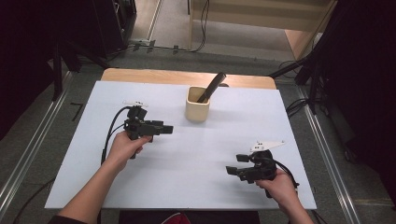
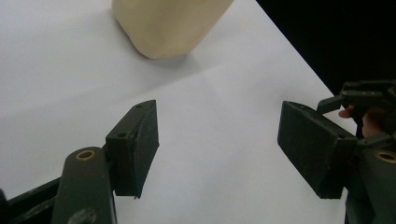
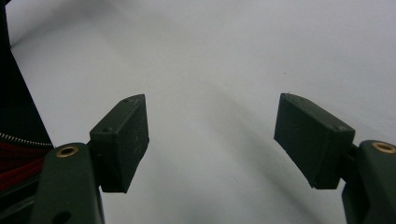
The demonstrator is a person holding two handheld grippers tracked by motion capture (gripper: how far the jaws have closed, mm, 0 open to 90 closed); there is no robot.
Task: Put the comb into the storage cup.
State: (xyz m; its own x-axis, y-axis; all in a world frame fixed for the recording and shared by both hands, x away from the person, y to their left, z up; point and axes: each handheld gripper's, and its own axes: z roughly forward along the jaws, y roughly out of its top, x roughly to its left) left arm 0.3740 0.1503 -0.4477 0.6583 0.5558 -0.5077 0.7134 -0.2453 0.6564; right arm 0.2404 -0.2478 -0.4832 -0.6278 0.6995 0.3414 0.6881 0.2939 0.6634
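Starting at the left, we hold the left hand-held gripper (image 1: pixel 164 129) just above the white counter (image 1: pixel 93 154), its jaws spread wide and gripping nothing; in the left gripper view the two black pads (image 2: pixel 135 147) stand well apart with bare white surface between them. It points toward the middle of the counter, where the cream cup (image 1: pixel 197 104) stands upright, near but not touching the jaws, its rounded lower corner showing at the top of the left gripper view (image 2: pixel 168 25). A dark stick-like tool (image 1: pixel 212 86) leans in the cup, its lower end inside and its upper end slanting out past the far rim toward the back right; we cannot tell what kind of tool it is. We judge the cup to be stiff, fairly light and smooth-walled, so it could slide or tip if nudged low on one side; a grip across its rim or wall should hold it, squeezed gently in case it is ceramic. The tool looks slim, rigid and light, best taken on the free upper part of its shaft, well above the rim, and lifted along its own slant so it does not lever the cup over. Further right, the right hand-held gripper (image 1: pixel 229 171) hovers near the front edge, well apart from the cup, its jaws likewise spread and empty, its pads (image 3: pixel 122 140) over plain white surface.
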